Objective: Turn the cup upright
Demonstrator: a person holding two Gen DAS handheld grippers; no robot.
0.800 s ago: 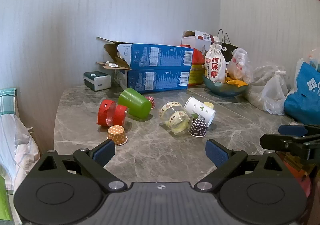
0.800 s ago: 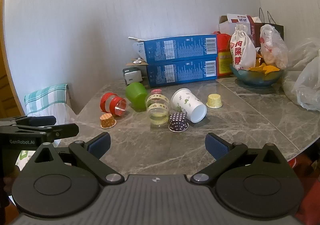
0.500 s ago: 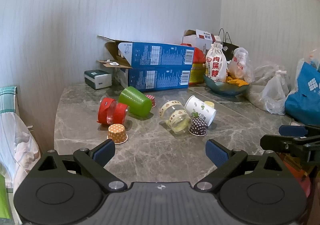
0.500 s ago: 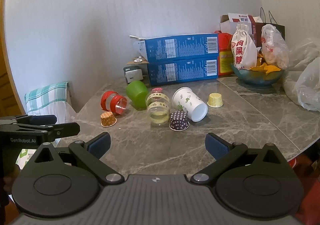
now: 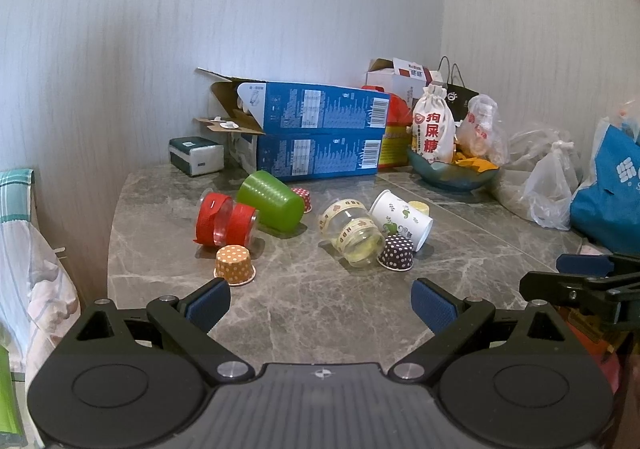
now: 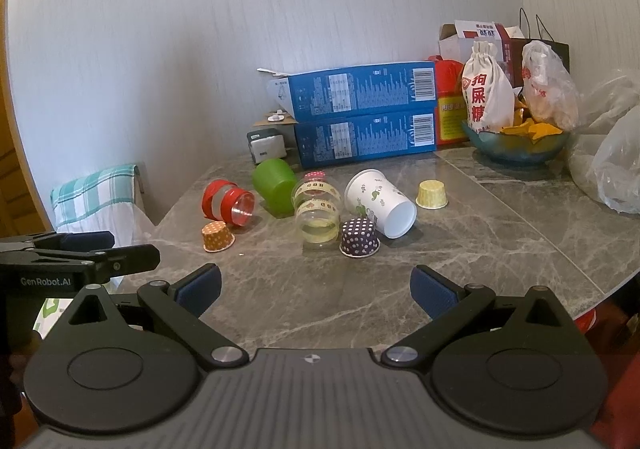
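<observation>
Several cups lie on their sides on the marble table [image 5: 320, 301]: a green cup [image 5: 270, 199] [image 6: 274, 185], a clear cup with red bands [image 5: 224, 219] [image 6: 228, 201], a clear jar-like cup with yellow tape [image 5: 352, 233] [image 6: 316, 213] and a white paper cup [image 5: 400, 217] [image 6: 380, 201]. Small paper cups stand upside down: orange dotted [image 5: 235, 264] [image 6: 217, 236], purple dotted [image 5: 396, 253] [image 6: 359, 237], yellow [image 6: 431, 194]. My left gripper [image 5: 320, 305] and right gripper [image 6: 316, 289] are open and empty, short of the cups.
Two blue boxes [image 5: 316, 137] [image 6: 360, 117] are stacked at the back wall. A bowl with bags [image 5: 452, 169] [image 6: 516, 141], plastic bags [image 5: 548, 189] and a blue bag [image 5: 608, 193] stand right. A chair with checked cloth [image 6: 96, 189] is left of the table.
Both grippers have drifted slightly forward toward the cups. Nothing on the table has moved.
</observation>
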